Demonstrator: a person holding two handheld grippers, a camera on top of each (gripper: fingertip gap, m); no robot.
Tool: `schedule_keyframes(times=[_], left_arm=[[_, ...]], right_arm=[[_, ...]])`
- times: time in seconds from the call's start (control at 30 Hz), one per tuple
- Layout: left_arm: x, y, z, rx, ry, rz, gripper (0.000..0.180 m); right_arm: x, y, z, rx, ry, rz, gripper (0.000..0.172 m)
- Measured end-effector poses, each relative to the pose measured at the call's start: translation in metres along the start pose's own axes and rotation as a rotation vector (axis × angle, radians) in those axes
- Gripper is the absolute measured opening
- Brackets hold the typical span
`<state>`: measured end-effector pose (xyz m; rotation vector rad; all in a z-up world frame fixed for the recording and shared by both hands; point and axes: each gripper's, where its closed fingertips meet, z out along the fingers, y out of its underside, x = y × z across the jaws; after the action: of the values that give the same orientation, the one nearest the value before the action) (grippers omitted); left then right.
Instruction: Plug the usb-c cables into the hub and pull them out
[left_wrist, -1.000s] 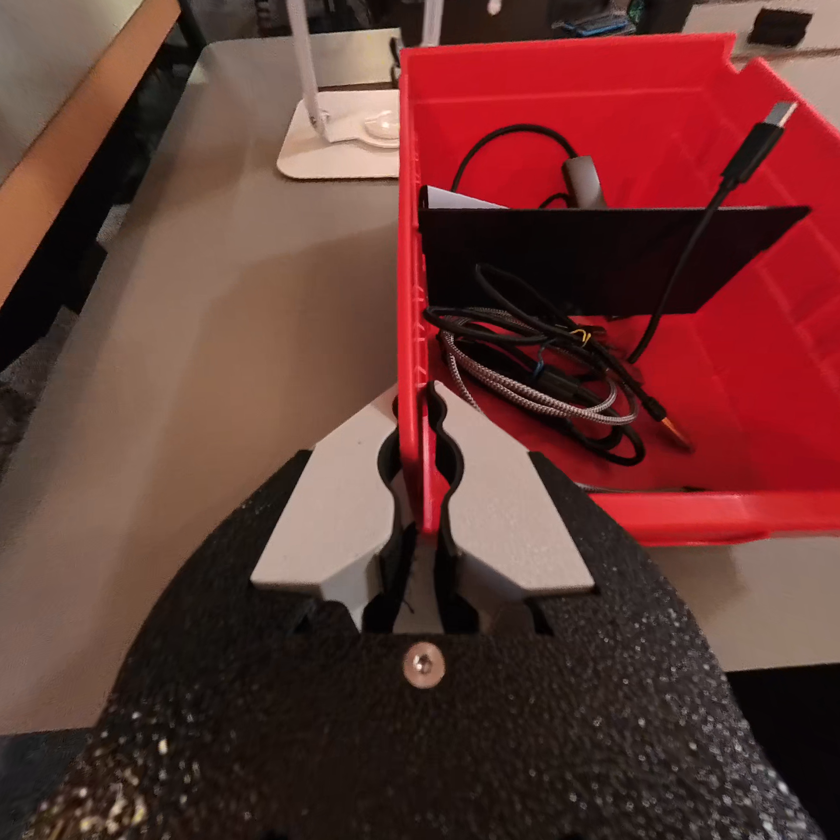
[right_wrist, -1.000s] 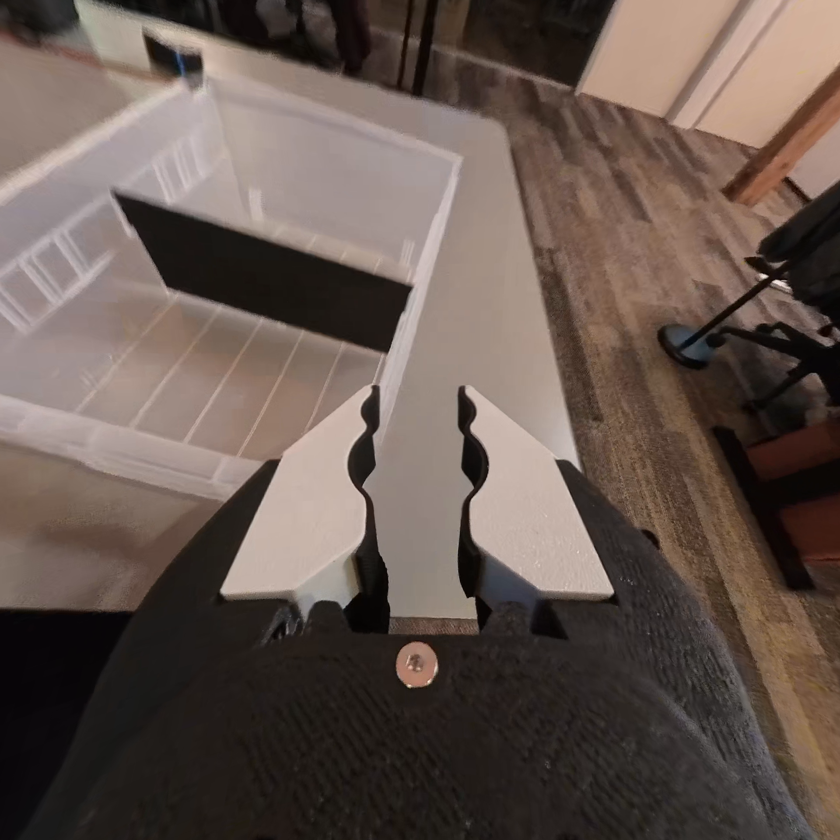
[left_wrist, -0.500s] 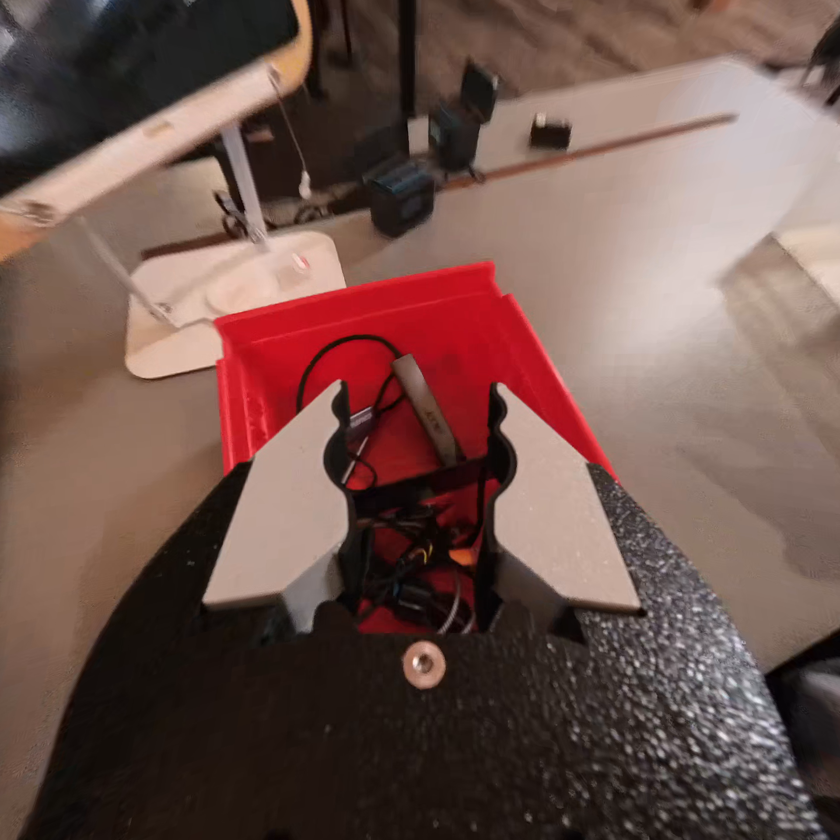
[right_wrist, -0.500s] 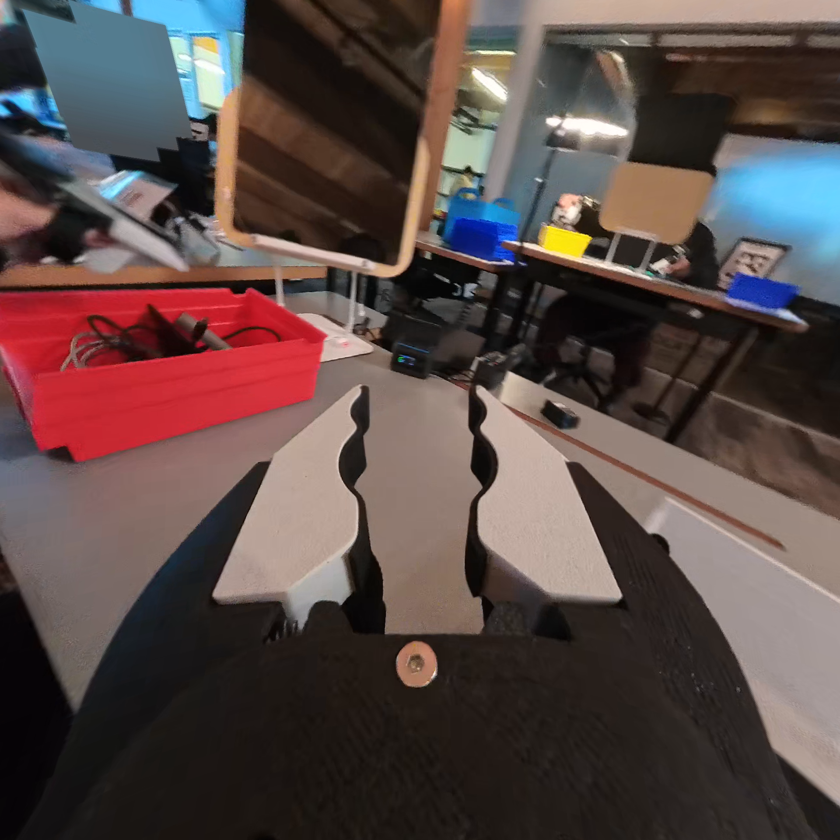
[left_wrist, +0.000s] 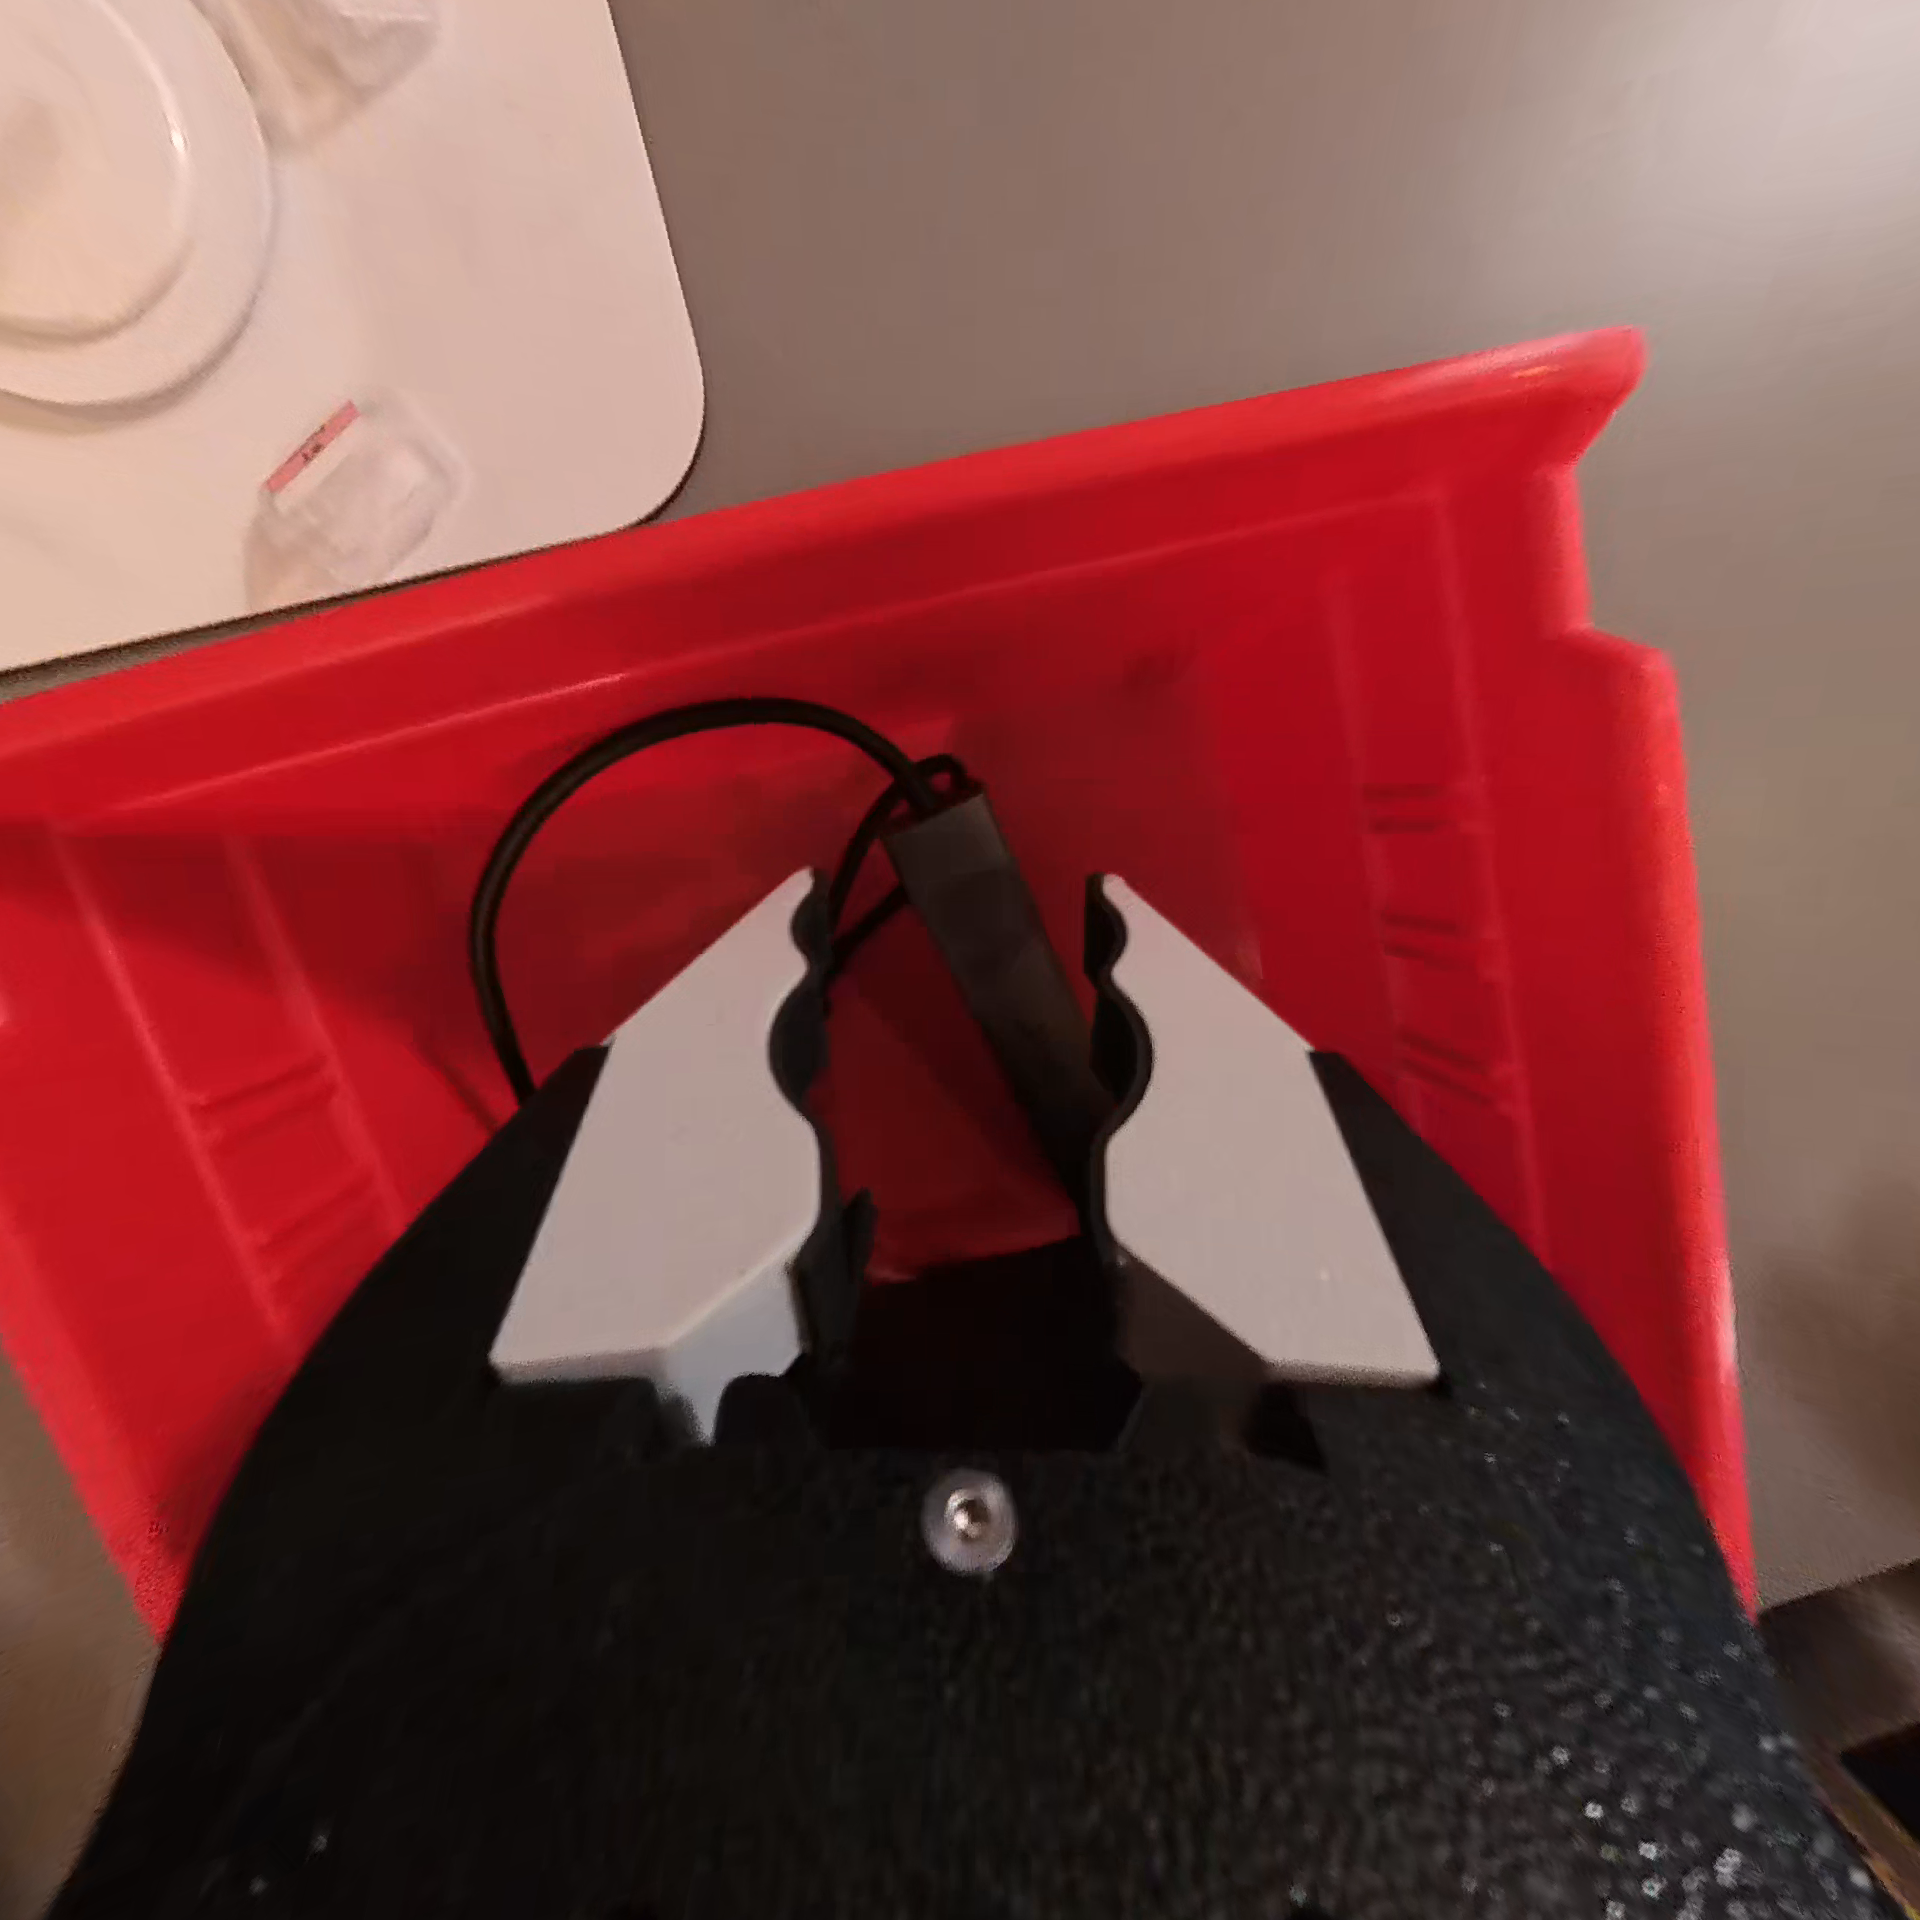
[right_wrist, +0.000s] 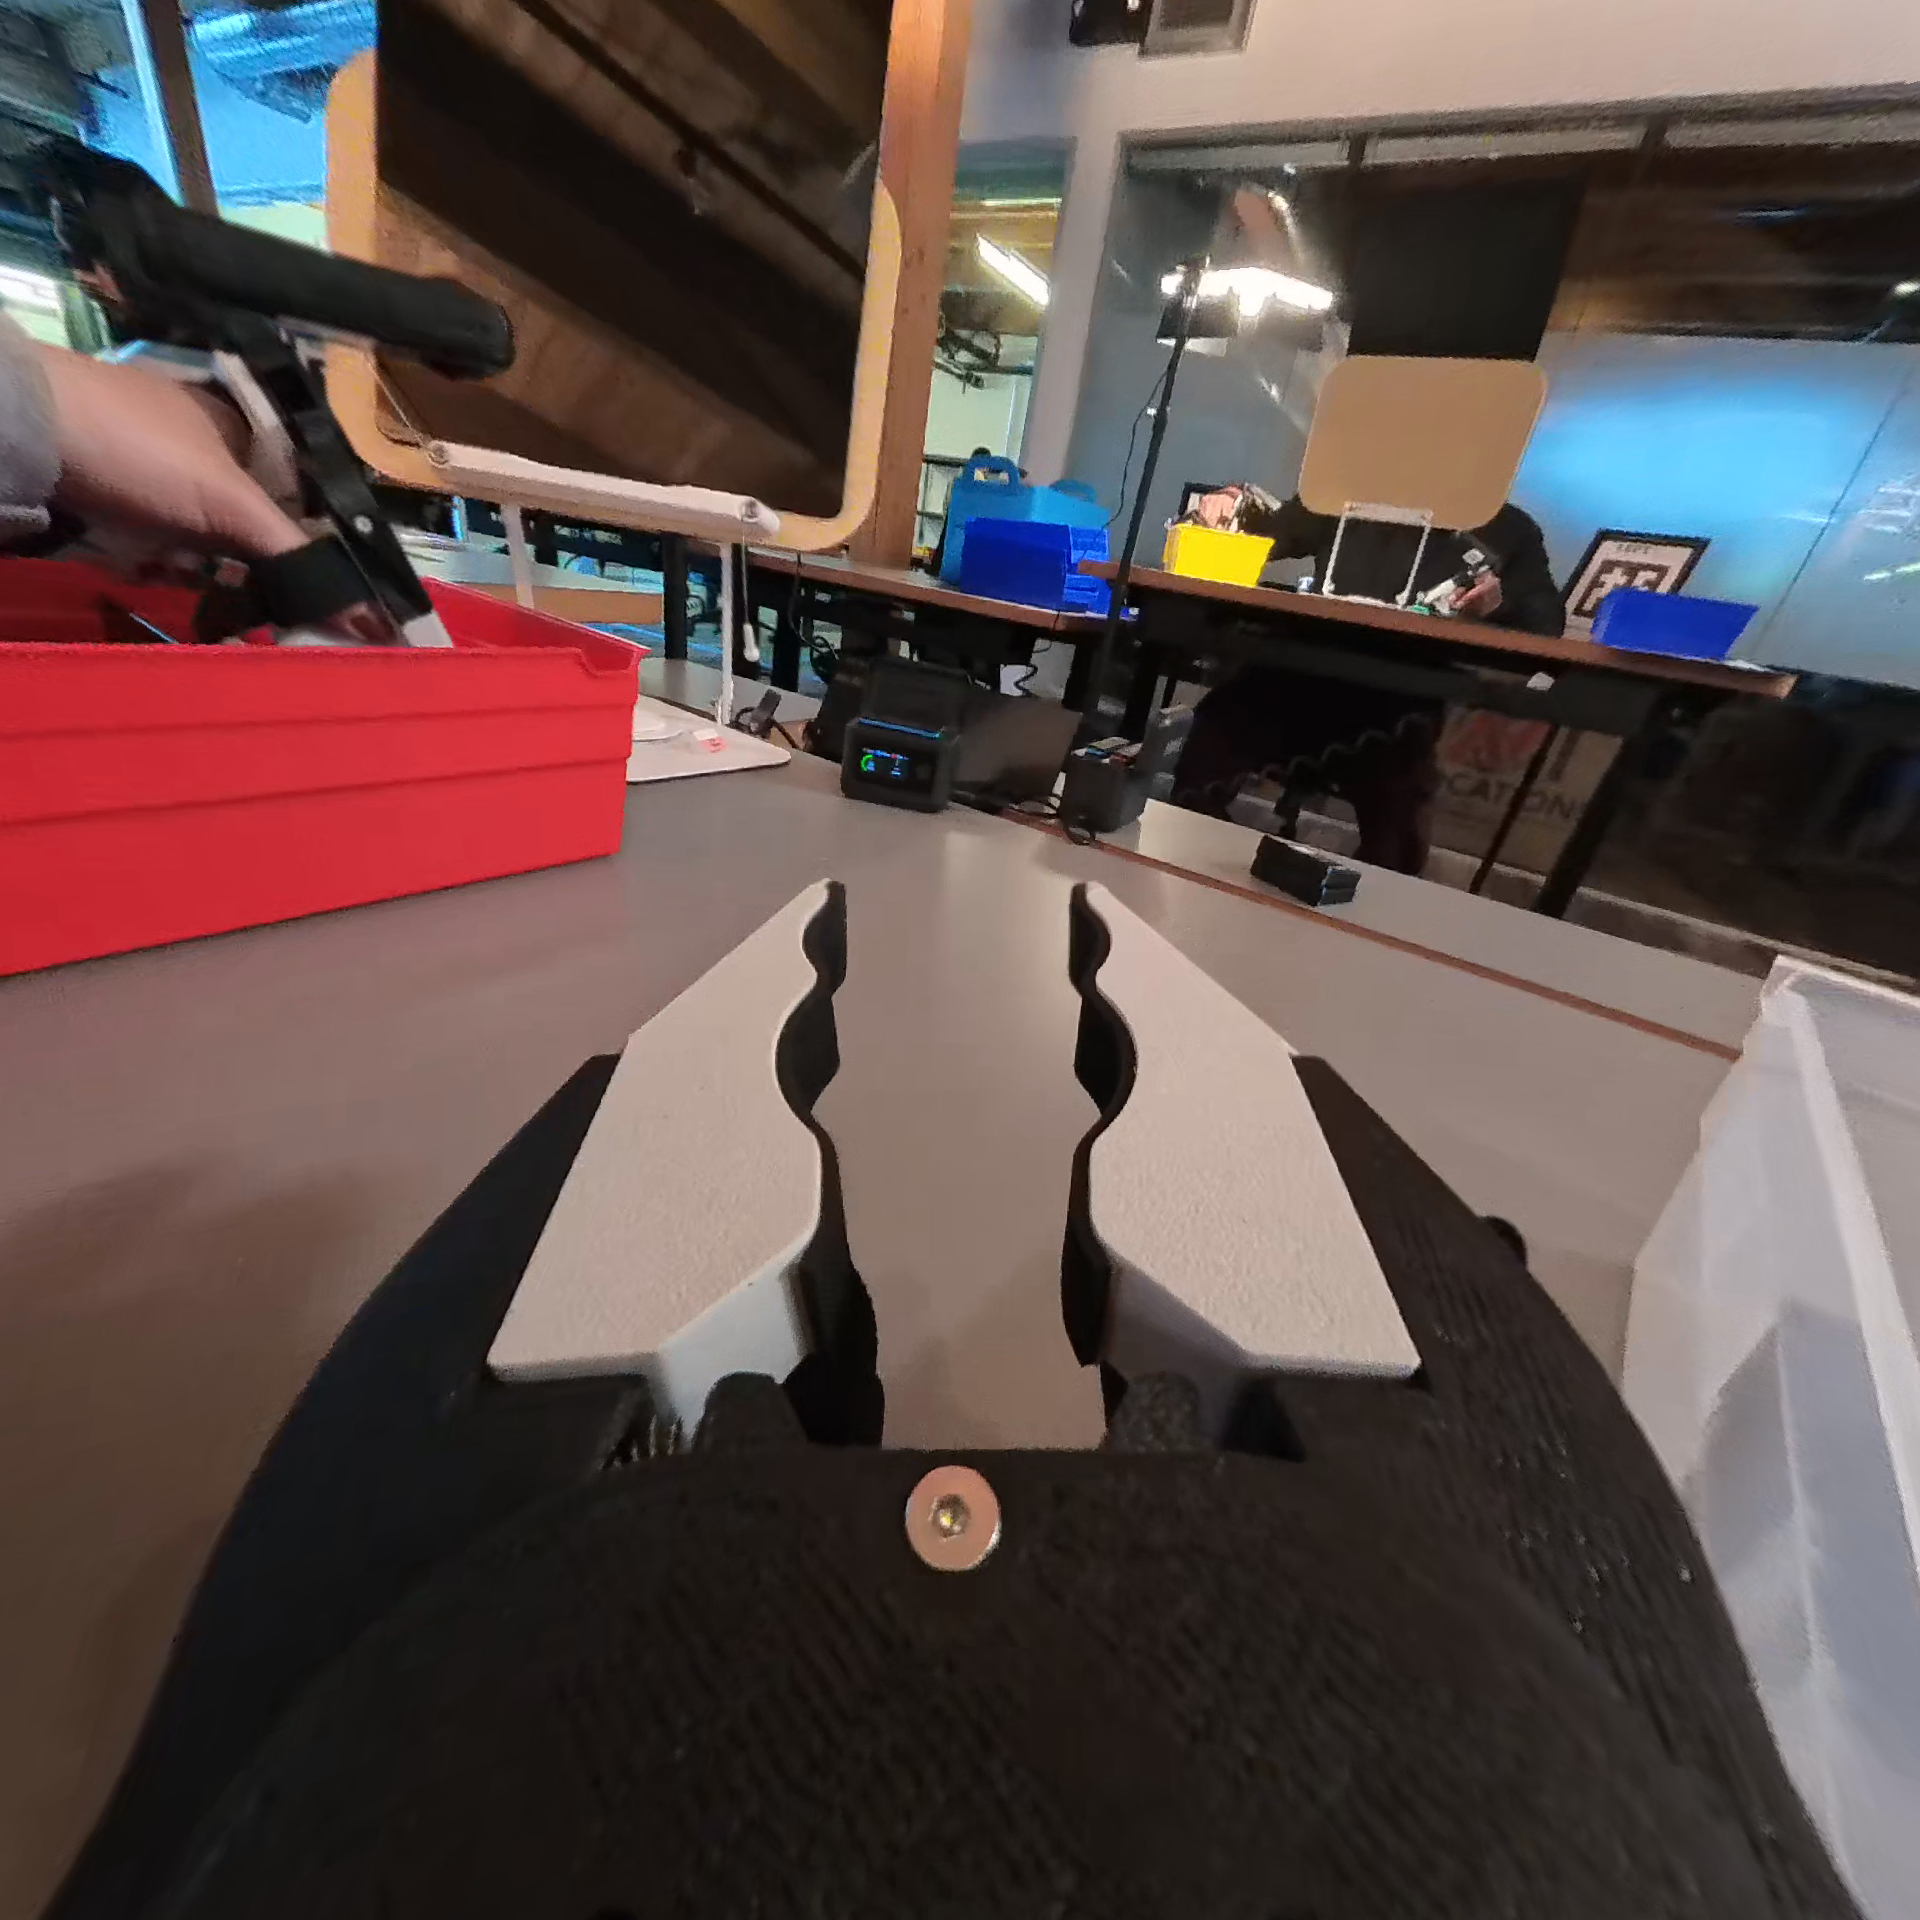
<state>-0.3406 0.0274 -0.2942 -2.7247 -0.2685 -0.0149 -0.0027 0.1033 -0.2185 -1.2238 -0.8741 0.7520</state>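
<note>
Grey tabletop (right_wrist: 935, 997) carries red bin (left_wrist: 1195, 582). Hub (left_wrist: 997, 935), dark grey, lies tilted in bin's rear section w/ black cable (left_wrist: 582, 790) looped off its far end. Left gripper (left_wrist: 956, 894) spread around hub, left pad clear of it. Right gripper (right_wrist: 956, 904) spread, nothing between fingers, low over table beside translucent bin (right_wrist: 1787, 1299).

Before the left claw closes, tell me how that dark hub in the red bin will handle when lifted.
The hub looks like a slim, rigid bar, so it should stay stiff, not flex. Its smooth sides may slip, and it lies slanted across the open left claw, so it could twist. The thin black cable looping from its far end will probably trail floppily inside the red bin.
</note>
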Motion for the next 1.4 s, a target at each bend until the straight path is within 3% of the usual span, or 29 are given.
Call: schedule_keyframes(times=[0.1,0.23,0.5,0.6,0.7,0.87,1.07,1.27,1.4], left_arm=[[0.002,0.005,0.008,-0.014,0.040,-0.004,0.027],[0.008,-0.001,-0.004,0.055,0.074,0.022,0.024],[0.024,-0.048,-0.112,0.440,0.005,0.140,0.020],[0.060,-0.070,-0.157,0.585,0.046,0.235,0.020],[0.118,-0.079,-0.171,0.572,0.167,0.372,0.020],[0.207,-0.057,-0.121,0.293,0.370,0.568,0.020],[0.253,-0.024,-0.029,-0.003,0.371,0.695,0.020],[0.259,-0.020,0.019,-0.074,0.351,0.687,0.020],[0.265,-0.020,0.025,-0.062,0.438,0.597,0.027]], right_arm=[[-0.002,0.000,0.001,0.004,-0.009,-0.008,0.041],[-0.004,0.001,0.003,-0.002,-0.017,-0.023,0.040],[0.004,0.001,0.004,0.002,0.002,0.021,0.039],[0.006,0.001,0.004,0.004,0.013,0.020,0.039],[0.007,0.000,0.003,0.005,0.030,-0.004,0.038],[0.009,-0.004,-0.002,0.030,0.056,-0.030,0.037],[0.012,-0.004,-0.003,0.031,0.069,-0.034,0.037],[0.011,-0.004,-0.004,0.031,0.066,-0.040,0.036],[0.011,-0.005,-0.004,0.032,0.063,-0.031,0.036]])
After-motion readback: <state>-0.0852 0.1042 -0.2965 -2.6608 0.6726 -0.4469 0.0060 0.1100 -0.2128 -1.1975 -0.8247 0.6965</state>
